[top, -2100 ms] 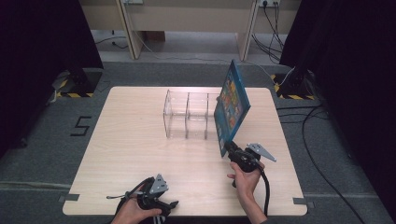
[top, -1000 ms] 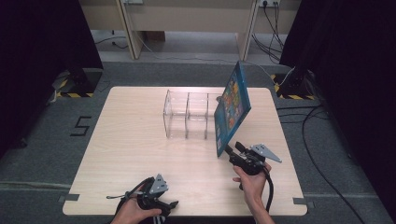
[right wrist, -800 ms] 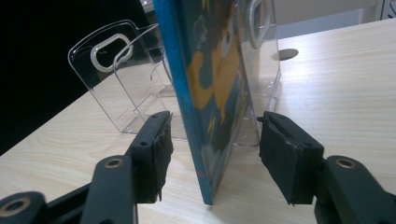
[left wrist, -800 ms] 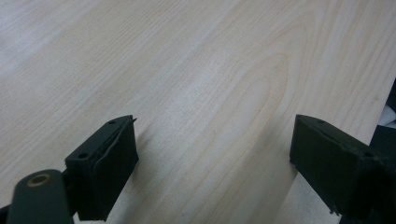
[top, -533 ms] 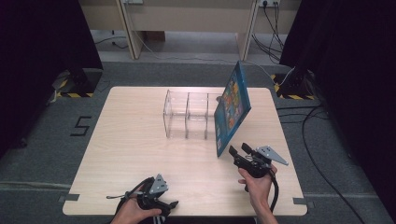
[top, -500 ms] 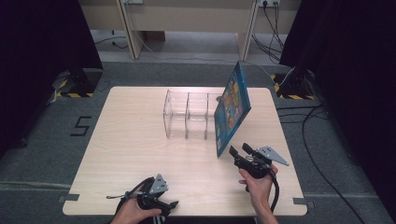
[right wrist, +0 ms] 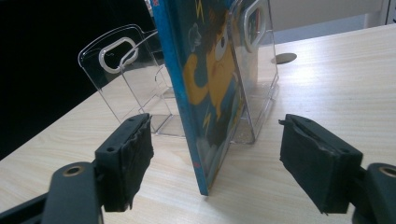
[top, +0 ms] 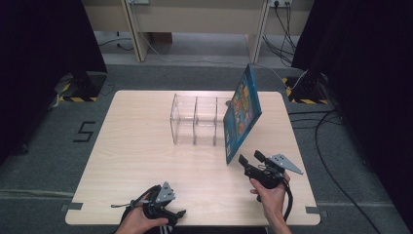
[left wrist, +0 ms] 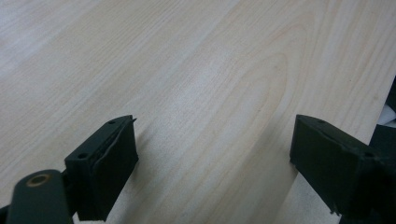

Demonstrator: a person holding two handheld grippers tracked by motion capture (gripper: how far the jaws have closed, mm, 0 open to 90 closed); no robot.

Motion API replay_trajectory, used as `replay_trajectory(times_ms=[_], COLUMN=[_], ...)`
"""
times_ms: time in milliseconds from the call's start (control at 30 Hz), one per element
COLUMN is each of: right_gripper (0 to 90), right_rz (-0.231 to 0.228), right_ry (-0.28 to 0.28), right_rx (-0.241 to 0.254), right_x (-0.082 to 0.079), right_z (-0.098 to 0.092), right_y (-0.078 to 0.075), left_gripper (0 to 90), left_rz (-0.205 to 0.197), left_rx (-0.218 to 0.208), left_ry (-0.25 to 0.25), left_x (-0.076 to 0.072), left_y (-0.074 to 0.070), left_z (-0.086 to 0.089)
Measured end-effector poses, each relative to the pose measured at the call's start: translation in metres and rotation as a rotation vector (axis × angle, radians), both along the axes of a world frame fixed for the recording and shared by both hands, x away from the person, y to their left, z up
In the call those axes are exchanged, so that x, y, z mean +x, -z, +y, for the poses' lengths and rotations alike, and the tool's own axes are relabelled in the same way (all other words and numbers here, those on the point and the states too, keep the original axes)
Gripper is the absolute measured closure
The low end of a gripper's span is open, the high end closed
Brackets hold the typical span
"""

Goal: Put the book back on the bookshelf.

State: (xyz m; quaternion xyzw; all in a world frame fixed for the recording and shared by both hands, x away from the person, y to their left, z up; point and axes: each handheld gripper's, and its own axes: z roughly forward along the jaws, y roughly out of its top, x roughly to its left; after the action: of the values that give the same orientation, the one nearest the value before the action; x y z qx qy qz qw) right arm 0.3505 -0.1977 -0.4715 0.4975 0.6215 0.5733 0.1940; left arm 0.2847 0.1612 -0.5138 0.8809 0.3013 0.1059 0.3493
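With its jaws just opened wide and off the blue picture book (right wrist: pixel 205 98), the right gripper (top: pixel 254 160) sits just behind the book's near lower corner; the book leans upright against the clear divider rack (top: pixel 195 119) straight ahead.

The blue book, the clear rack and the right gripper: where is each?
blue book (top: pixel 242 114), high view, on its picture cover.
clear rack (top: pixel 195 120), high view, on a middle divider.
right gripper (top: pixel 249 158), high view, between its open fingers.

Book (top: pixel 241 114) against rack's (top: pixel 195 120) right end
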Motion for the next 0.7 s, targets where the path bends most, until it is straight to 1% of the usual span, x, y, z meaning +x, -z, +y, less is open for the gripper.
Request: replay_trajectory(times_ms=[100, 133, 233, 300, 333, 367, 467, 533, 600, 700], right_gripper=[22.8, 21.7, 20.1, 18.6, 16.3, 16.2, 16.2, 16.2, 16.3, 16.4], right_rz=[-0.005, -0.018, -0.021, -0.024, -0.025, -0.033, -0.035, -0.04, -0.036, -0.036], right_ry=[-0.007, -0.013, -0.014, -0.019, -0.023, -0.025, -0.026, -0.025, -0.027, -0.028], right_rx=[0.003, 0.003, -0.002, 0.001, 0.013, 0.007, 0.011, 0.004, 0.01, 0.002], right_x=[-0.002, -0.002, -0.003, -0.004, -0.005, -0.005, -0.007, -0.008, -0.009, -0.011], right_z=[0.0, -0.001, -0.002, -0.003, -0.005, -0.006, -0.008, -0.011, -0.012, -0.014], right_y=[-0.001, -0.001, -0.001, -0.001, -0.002, -0.002, -0.002, -0.003, -0.002, -0.003], left_gripper=[13.5, 13.5, 13.5, 13.5, 13.5, 13.5, 13.5, 13.5, 13.5, 13.5], left_rz=[0.001, 0.0, 0.0, 0.0, 0.0, 0.0, 0.0, 0.0, 0.0, 0.0], left_rx=[0.0, 0.0, 0.0, 0.0, 0.0, 0.0, 0.0, 0.0, 0.0, 0.0], left_ry=[0.001, 0.001, 0.001, 0.001, 0.001, 0.002, 0.001, 0.002, 0.002, 0.001], left_x=[0.0, 0.0, 0.0, 0.0, 0.0, 0.0, 0.0, 0.0, 0.0, 0.0], left_y=[0.0, 0.0, 0.0, 0.0, 0.0, 0.0, 0.0, 0.0, 0.0, 0.0], left_z=[0.0, 0.0, 0.0, 0.0, 0.0, 0.0, 0.0, 0.0, 0.0, 0.0])
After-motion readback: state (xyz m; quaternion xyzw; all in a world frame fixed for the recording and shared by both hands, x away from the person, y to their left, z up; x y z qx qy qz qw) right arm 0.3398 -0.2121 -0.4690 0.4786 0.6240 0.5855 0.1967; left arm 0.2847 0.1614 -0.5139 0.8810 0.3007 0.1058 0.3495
